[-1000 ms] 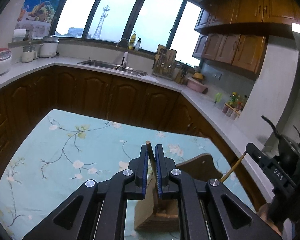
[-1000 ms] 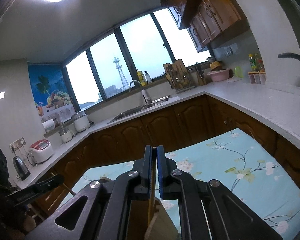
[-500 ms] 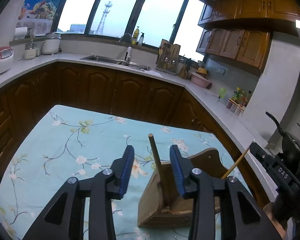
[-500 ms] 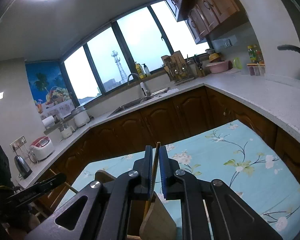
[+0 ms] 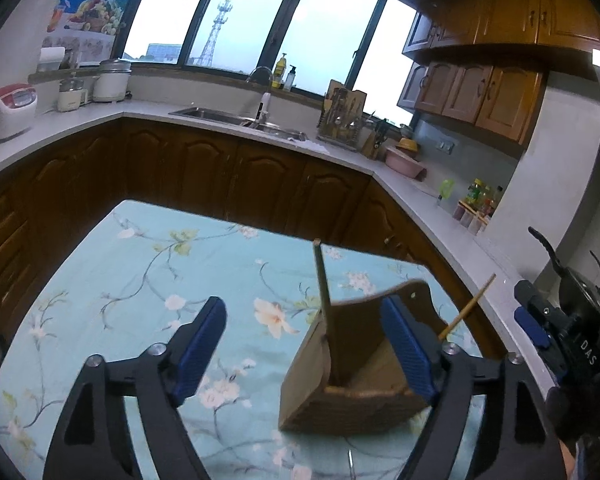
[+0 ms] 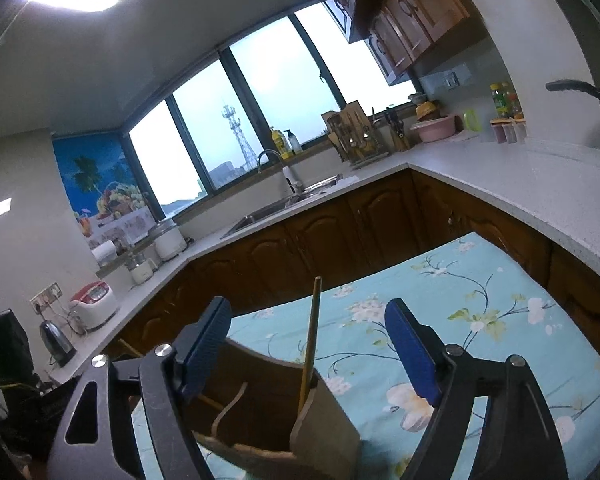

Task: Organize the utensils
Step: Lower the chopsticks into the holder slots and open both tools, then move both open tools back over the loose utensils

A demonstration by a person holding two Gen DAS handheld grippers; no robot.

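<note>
Covering the tabletop (image 5: pixel 140 264) is a pale blue floral cloth, and a wooden utensil holder (image 5: pixel 352 368) is standing on it with two chopsticks (image 5: pixel 324 300) leaning inside. Behind the holder, dark wood cabinets (image 5: pixel 236 168) are running under a light counter with a sink (image 5: pixel 240 114) below wide windows. The left hand-held gripper (image 5: pixel 304 344) and the right hand-held gripper (image 6: pixel 312 344) are both hanging spread wide over the holder, gripping nothing.

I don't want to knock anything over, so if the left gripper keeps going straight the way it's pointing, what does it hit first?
Most likely the wooden utensil holder or the chopstick standing in it, both between the open left gripper fingers. Depth is hard to judge.
</note>
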